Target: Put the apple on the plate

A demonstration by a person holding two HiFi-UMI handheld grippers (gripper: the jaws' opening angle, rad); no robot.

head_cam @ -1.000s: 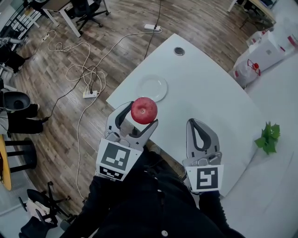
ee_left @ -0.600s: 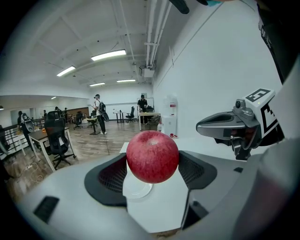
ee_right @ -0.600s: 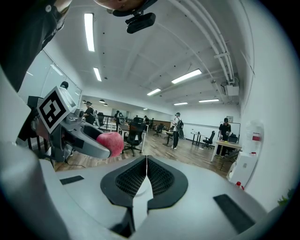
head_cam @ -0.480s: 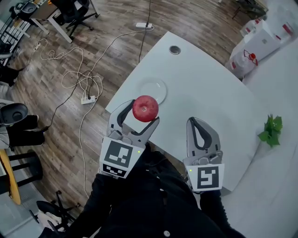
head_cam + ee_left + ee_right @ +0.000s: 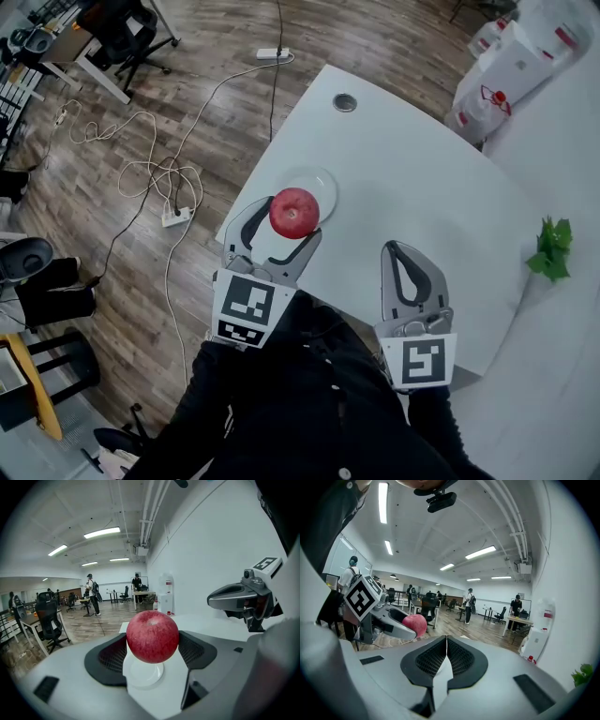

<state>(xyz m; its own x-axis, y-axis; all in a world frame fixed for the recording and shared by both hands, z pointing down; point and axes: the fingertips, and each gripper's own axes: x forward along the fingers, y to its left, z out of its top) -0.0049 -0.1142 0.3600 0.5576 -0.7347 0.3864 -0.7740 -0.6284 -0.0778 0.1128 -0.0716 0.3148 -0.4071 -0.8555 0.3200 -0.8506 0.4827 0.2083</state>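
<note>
Shows a white table (image 5: 412, 187) over wood flooring (image 5: 216, 94), with a round grey grommet (image 5: 345, 102) near its far edge. Shows a green plant (image 5: 550, 249) off to the right, white boxes (image 5: 511, 61) beyond the table, and loose white cables (image 5: 141, 169) around a power strip (image 5: 174, 217) at left.

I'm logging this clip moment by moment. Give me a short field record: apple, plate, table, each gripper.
apple: red, held in the air, not on the plate
plate: white, empty, near the table's edge
table: white
left gripper: jaws clamped on the apple
right gripper: jaws together, nothing between them
</note>
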